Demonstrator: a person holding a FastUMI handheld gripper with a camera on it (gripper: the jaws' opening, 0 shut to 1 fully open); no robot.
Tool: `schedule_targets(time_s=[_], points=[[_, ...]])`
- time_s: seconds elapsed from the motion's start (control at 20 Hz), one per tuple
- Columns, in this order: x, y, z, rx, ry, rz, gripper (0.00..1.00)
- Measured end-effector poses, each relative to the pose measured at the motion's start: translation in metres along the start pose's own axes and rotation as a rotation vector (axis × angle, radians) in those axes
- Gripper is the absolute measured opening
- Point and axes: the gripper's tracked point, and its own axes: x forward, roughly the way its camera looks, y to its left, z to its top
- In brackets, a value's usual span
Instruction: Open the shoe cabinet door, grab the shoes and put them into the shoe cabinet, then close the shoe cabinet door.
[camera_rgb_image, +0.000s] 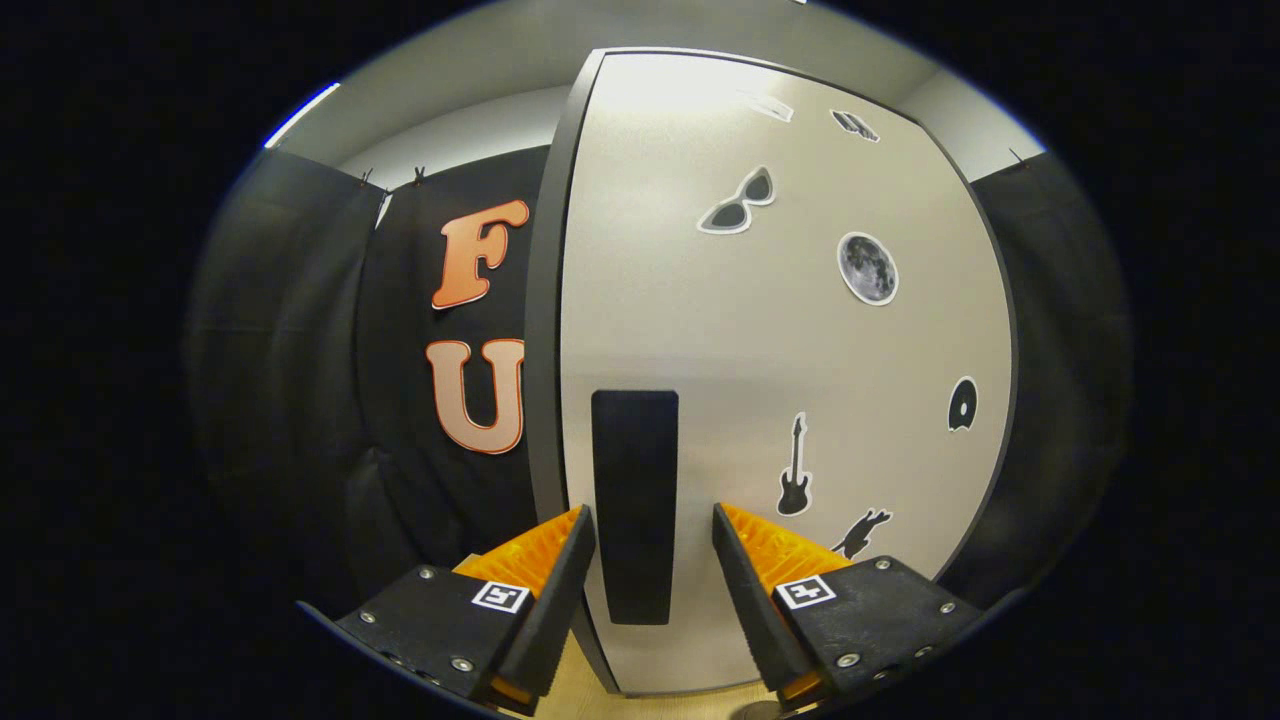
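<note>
On the left hangs the dark cloth (300, 380) of the booth wall, with a pale wall (470, 130) and ceiling above it. A strip of light wood floor (575, 690) shows low down between the fingers. The big pale door (700, 330) of the shoe cabinet stands right ahead, with a dark edge (543, 330) down its left side. It looks shut, but I cannot tell for sure. Small stickers dot the door: sunglasses (738, 203), a moon (867, 268), a guitar (794, 468) and a round dark shape (962, 404) further right. More dark cloth hangs past the door's right side. The black handle (634, 500) is a tall bar low on the door, near its left edge. The gripper (652, 530) has its fingers spread wide, one on each side of the handle. The handle sits in the gap between them. Neither finger touches it; a thin strip of door shows on both sides.
</note>
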Motion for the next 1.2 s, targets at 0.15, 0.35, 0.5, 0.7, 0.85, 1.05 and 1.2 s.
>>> schedule_targets(time_s=[0.15,0.35,0.5,0.7,0.85,1.05,1.2], points=[[-0.001,0.003,-0.003,-0.01,0.007,0.007,0.57],[-0.005,0.005,-0.006,-0.021,0.024,0.021,0.35],[-0.01,0.004,-0.007,0.003,0.037,0.045,0.29],[-0.022,0.001,-0.006,-0.011,0.038,0.054,0.27],[-0.034,-0.002,-0.006,0.005,0.04,0.061,0.26],[-0.046,-0.01,-0.006,0.011,0.041,0.047,0.26],[-0.057,-0.016,-0.007,0.021,0.045,0.043,0.25]])
